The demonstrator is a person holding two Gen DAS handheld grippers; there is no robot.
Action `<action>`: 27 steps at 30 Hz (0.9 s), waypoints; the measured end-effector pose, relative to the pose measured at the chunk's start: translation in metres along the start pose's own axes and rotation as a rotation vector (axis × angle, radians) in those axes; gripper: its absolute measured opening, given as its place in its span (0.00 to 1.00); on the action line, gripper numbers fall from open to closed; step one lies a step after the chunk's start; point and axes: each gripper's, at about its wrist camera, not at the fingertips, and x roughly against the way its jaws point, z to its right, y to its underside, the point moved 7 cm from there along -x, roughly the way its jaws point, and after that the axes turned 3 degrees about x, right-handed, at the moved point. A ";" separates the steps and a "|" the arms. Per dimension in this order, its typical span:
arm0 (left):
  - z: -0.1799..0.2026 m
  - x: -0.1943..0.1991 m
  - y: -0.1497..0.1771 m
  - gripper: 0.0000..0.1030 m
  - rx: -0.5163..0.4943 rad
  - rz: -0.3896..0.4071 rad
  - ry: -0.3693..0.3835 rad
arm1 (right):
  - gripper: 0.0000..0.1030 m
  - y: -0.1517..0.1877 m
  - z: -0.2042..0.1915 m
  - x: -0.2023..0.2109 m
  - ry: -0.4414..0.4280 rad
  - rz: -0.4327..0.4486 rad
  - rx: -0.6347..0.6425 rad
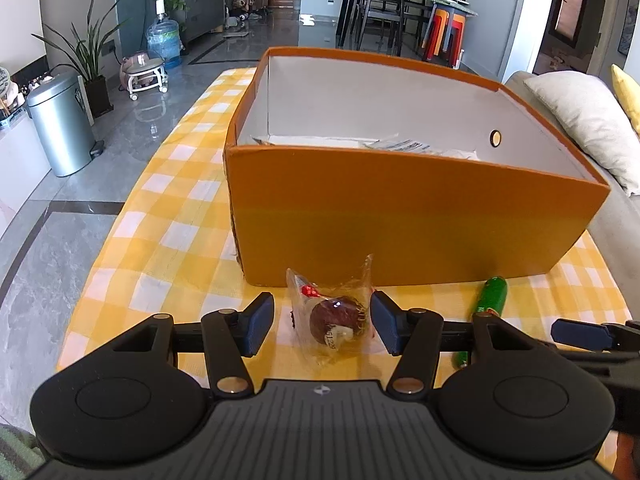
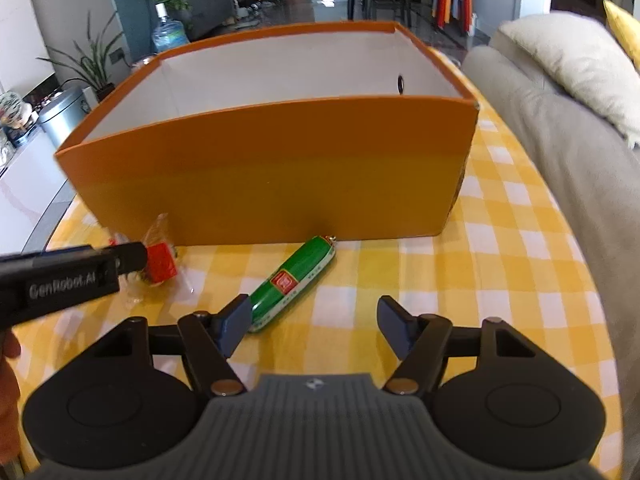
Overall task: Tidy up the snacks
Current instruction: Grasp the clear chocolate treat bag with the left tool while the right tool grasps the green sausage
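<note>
yellow checked tablecloth (image 1: 168, 216) carries both snacks at the orange box's (image 1: 400, 216) near wall. left gripper (image 1: 322, 322), jaws apart, straddles the wrapped snack (image 1: 332, 320) without clamping it; right gripper (image 2: 314, 326), jaws apart and empty, has the green sausage (image 2: 296, 280) lying diagonally ahead, its near end by the left finger.

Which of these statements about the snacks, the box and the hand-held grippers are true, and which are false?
1. The green sausage lies inside the orange box. False: it lies on the checked cloth in front of the box.
2. The left hand-held gripper has a clear-wrapped snack between its fingers. True.
3. The right hand-held gripper is shut on the sausage. False: its jaws are open, and one finger is beside the sausage's end.
4. The box has no lid. True.
</note>
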 end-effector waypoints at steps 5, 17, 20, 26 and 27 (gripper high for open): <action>0.002 -0.005 0.000 0.64 -0.010 -0.007 0.006 | 0.65 -0.007 -0.002 -0.016 -0.003 -0.041 -0.054; 0.006 -0.016 0.002 0.57 0.017 -0.052 0.037 | 0.51 -0.014 -0.007 -0.037 -0.016 -0.081 -0.071; 0.009 -0.017 0.000 0.54 0.008 -0.049 0.038 | 0.41 -0.014 -0.010 -0.037 -0.031 -0.082 -0.060; 0.013 -0.020 -0.001 0.53 0.011 -0.053 0.021 | 0.37 -0.016 -0.013 -0.040 -0.032 -0.094 -0.054; 0.013 -0.021 -0.001 0.54 0.013 -0.054 0.018 | 0.37 -0.017 -0.014 -0.040 -0.033 -0.094 -0.051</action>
